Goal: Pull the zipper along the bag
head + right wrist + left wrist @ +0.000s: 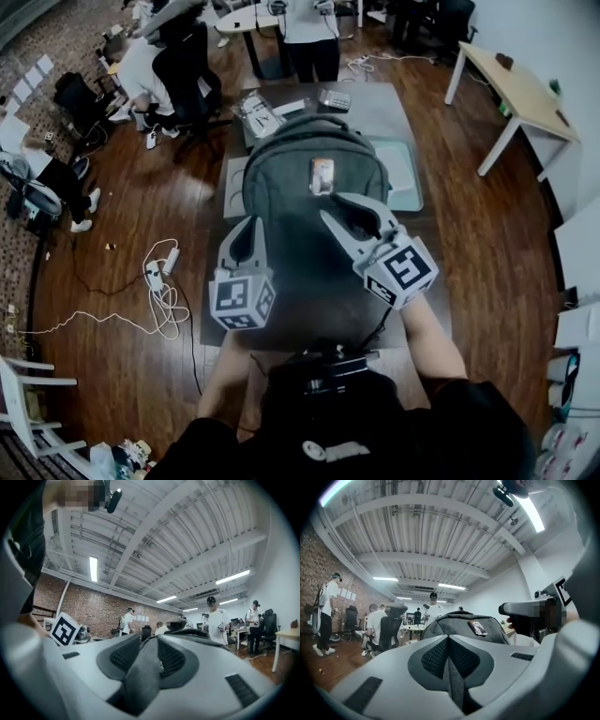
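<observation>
A grey backpack (291, 187) with a small label (322, 175) lies on the table (380, 117) in front of me. My left gripper (250, 225) is at the bag's near left side, shut on a fold of its grey fabric (451, 677); the backpack's top (459, 619) rises beyond my left gripper (449, 641). My right gripper (330, 206) is over the bag just below the label, with its jaws a little apart. In the right gripper view a grey strip of the bag (140, 677) lies between the right gripper (151, 645) pads, beside a small metal piece (162, 665). No zipper track shows clearly.
A pale tray (405, 178), a calculator (335, 98) and a packet (258, 117) lie at the table's far end. People stand and sit beyond it. Cables (164, 292) trail on the wooden floor to the left, and a white table (520, 89) stands to the right.
</observation>
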Motion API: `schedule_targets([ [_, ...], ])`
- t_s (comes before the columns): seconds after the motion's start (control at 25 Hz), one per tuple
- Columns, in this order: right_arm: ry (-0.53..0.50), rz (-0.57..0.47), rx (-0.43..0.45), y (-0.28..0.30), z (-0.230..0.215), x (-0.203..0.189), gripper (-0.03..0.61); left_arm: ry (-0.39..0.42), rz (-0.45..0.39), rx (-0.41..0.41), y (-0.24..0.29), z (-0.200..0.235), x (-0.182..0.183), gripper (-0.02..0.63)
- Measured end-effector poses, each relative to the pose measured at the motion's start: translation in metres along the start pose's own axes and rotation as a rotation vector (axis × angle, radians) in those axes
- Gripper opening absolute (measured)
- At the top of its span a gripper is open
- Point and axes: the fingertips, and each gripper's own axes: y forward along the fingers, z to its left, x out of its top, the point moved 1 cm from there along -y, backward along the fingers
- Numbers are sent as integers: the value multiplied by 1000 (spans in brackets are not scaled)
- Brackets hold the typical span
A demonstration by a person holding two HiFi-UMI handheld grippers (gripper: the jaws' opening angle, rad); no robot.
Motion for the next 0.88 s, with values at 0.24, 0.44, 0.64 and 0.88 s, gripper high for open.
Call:
schedule_targets([
  [0.24, -267, 152, 117, 45, -29, 22, 450, -31, -3, -25, 14, 33, 0, -2],
  [0.44, -387, 315, 168, 82, -80, 31, 526, -49, -9, -35, 18, 52, -3, -2],
  [0.64, -315, 509, 340, 115, -104, 6, 536, -48, -12, -45, 17, 65, -3, -2],
  [0.88, -186, 933, 500, 130, -132, -43, 594, -56, -6, -49, 17, 80, -4, -2],
])
